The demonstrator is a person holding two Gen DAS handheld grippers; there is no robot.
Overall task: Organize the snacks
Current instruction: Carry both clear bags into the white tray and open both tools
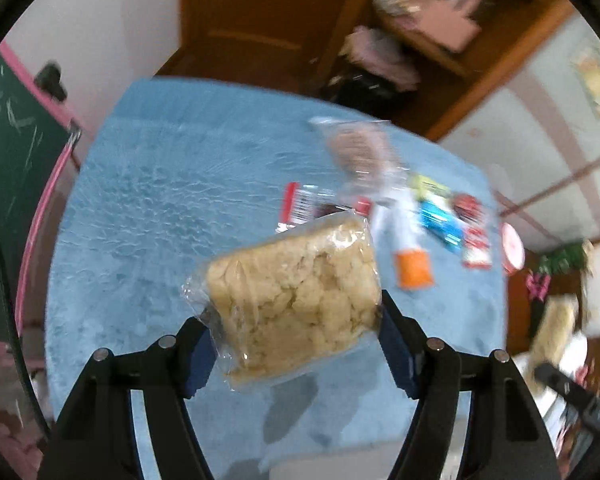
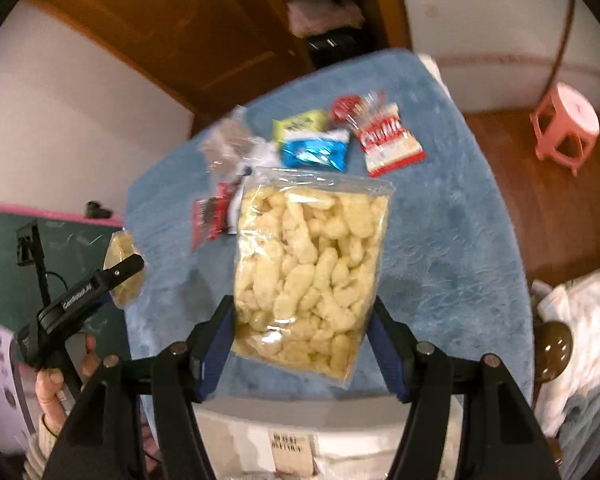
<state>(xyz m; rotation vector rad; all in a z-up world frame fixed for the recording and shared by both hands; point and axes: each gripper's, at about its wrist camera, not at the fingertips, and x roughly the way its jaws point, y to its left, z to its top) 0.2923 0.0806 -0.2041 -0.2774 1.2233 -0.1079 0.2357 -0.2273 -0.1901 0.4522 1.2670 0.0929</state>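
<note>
in the left wrist view, the left gripper (image 1: pixel 296 344) is clenched on a clear-wrapped block of pale crumbly snack (image 1: pixel 292 300), its blue pads pressing the packet's two sides and holding it up above the blue fuzzy tabletop (image 1: pixel 152 208), where the packet's shadow falls near the gripper. farther off and to the right a loose cluster of snacks lies on the cloth: a red and white wrapper (image 1: pixel 300 204) just behind the held block, a clear bag with brown contents (image 1: pixel 360 152) beyond it, a white and orange packet (image 1: pixel 410 256), a blue packet (image 1: pixel 440 222), a yellow-green one (image 1: pixel 430 186) and a red and white bag (image 1: pixel 476 240). a pink-rimmed round item (image 1: pixel 513 249) sits at the tabletop's right edge. the frame is blurred.

in the right wrist view, the right gripper (image 2: pixel 302 340) grasps the lower end of a clear bag of pale puffed snacks (image 2: pixel 312 268), which is held upright above the tabletop (image 2: pixel 452 240). beyond it lie the blue packet (image 2: pixel 314 152), the yellow-green one (image 2: pixel 298 122), the red and white bag (image 2: pixel 392 144) and the clear bag with brown contents (image 2: pixel 228 140). at the left the left gripper (image 2: pixel 120 276) shows with its crumbly block (image 2: pixel 122 248), a bare hand (image 2: pixel 56 384) on its handle. a pink stool (image 2: pixel 566 128) stands on the wooden floor at far right.
</note>
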